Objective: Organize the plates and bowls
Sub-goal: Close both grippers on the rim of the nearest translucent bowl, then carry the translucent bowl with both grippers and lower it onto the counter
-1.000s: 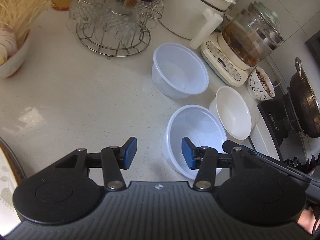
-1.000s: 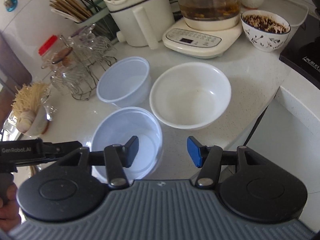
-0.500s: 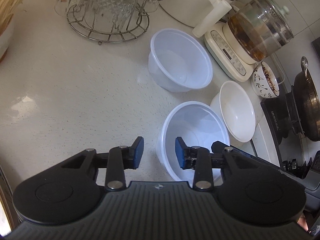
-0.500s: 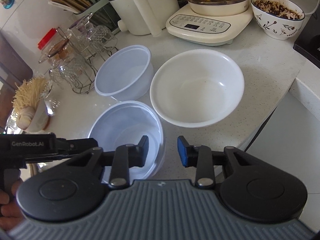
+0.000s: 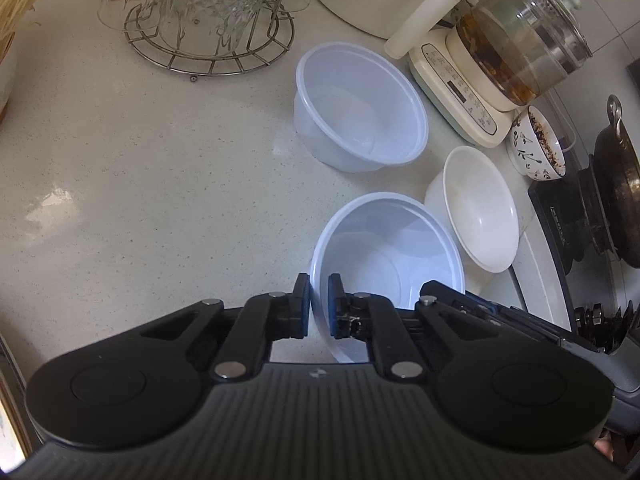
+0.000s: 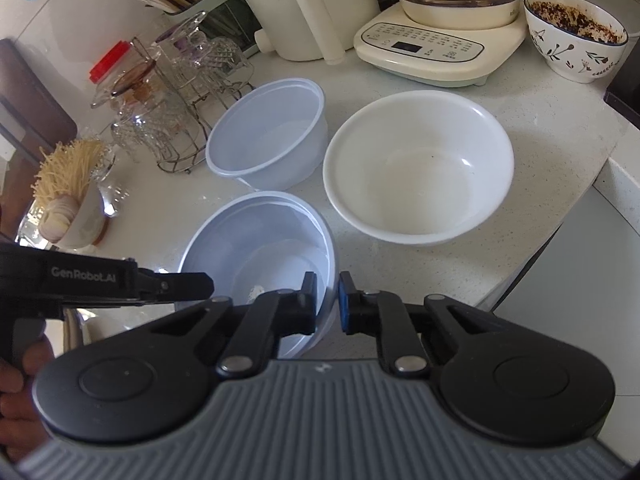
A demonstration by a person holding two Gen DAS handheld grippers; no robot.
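Note:
A translucent plastic bowl (image 5: pixel 392 256) (image 6: pixel 264 248) sits nearest on the white counter. My left gripper (image 5: pixel 319 306) is shut on its left rim, one finger inside and one outside. My right gripper (image 6: pixel 327 304) is shut on its right rim. A second translucent plastic bowl (image 5: pixel 360 104) (image 6: pixel 268 132) stands behind it. A white ceramic bowl (image 5: pixel 480 208) (image 6: pixel 420 168) stands to the right, close to the held bowl. The left gripper body (image 6: pixel 100 280) shows in the right wrist view.
A wire rack of glasses (image 5: pixel 208 12) (image 6: pixel 176 92) stands at the back left. A kettle on its base (image 5: pixel 500 52) (image 6: pixel 444 36), a white pot (image 6: pixel 304 4) and a patterned bowl (image 6: pixel 576 36) line the back. A stove with a pan (image 5: pixel 616 192) is at right. The counter edge (image 6: pixel 568 224) is close.
Both grippers closed from open onto opposite rims of the near plastic bowl, and both moved forward toward it.

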